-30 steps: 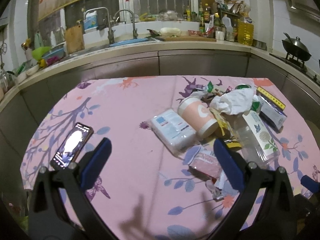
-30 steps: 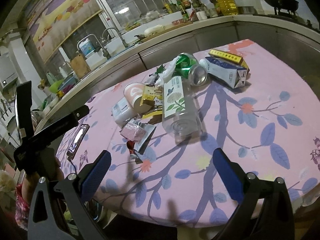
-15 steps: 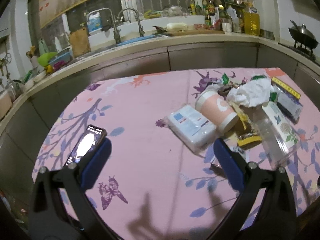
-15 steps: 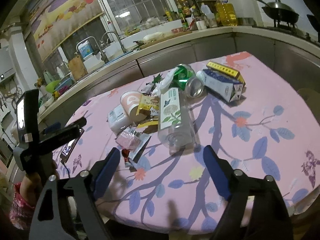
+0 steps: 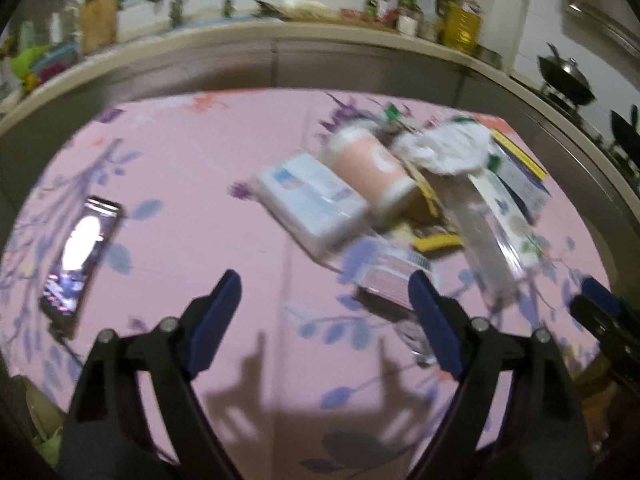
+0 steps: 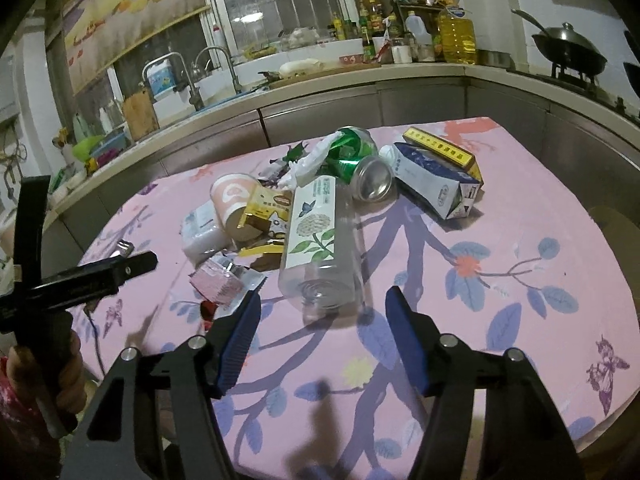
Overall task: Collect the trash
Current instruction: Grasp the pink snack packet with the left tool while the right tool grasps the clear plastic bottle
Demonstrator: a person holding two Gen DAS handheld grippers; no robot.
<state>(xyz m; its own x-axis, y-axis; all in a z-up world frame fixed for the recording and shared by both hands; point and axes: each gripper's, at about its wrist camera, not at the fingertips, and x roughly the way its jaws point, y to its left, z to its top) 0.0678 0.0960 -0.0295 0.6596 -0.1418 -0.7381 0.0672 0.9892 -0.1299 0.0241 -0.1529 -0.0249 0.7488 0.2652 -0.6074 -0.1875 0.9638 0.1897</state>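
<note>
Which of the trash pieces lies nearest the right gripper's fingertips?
The clear plastic bottle with the flower label, lying on its side, its base toward the right gripper; can, cartons and cup lie farther back.

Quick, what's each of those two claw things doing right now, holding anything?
Left gripper: open, empty, jaws just been closing.
Right gripper: open, empty, jaws just been closing.

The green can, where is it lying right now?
In the right wrist view the green can lies on its side at the far end of the trash pile, between the crumpled white tissue and the blue-and-white carton, beyond the clear bottle.
</note>
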